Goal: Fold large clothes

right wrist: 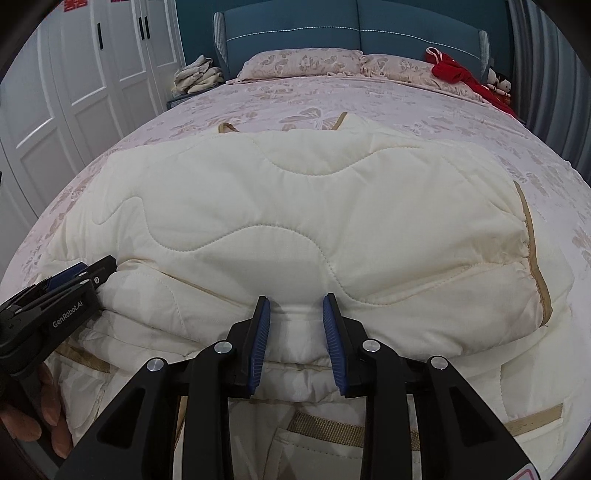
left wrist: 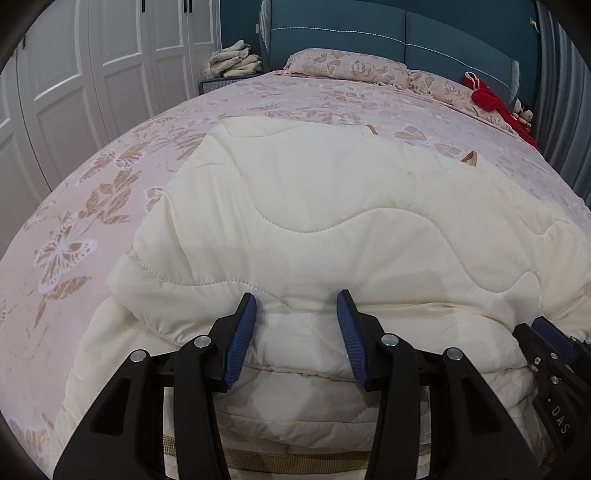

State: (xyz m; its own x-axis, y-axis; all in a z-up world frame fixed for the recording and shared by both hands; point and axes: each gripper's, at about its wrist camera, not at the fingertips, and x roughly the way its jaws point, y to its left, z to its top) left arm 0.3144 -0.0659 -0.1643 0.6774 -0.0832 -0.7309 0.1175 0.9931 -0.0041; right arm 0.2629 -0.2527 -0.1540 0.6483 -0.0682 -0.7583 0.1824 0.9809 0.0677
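Pretty standard bedroom here – a big bed (right wrist: 369,99) covered in a pale pink spread with a butterfly and leaf print, two matching pillows (right wrist: 303,61) up at the head. The headboard (right wrist: 354,29) is padded teal with a thin light seam, and the wall behind it is teal too. White panelled wardrobe doors (right wrist: 85,74) with dark handles run down the left side. A nightstand (left wrist: 218,85) in the corner has a heap of cream fabric on it, grey curtains (left wrist: 557,92) hang on the right – lighting is soft and even
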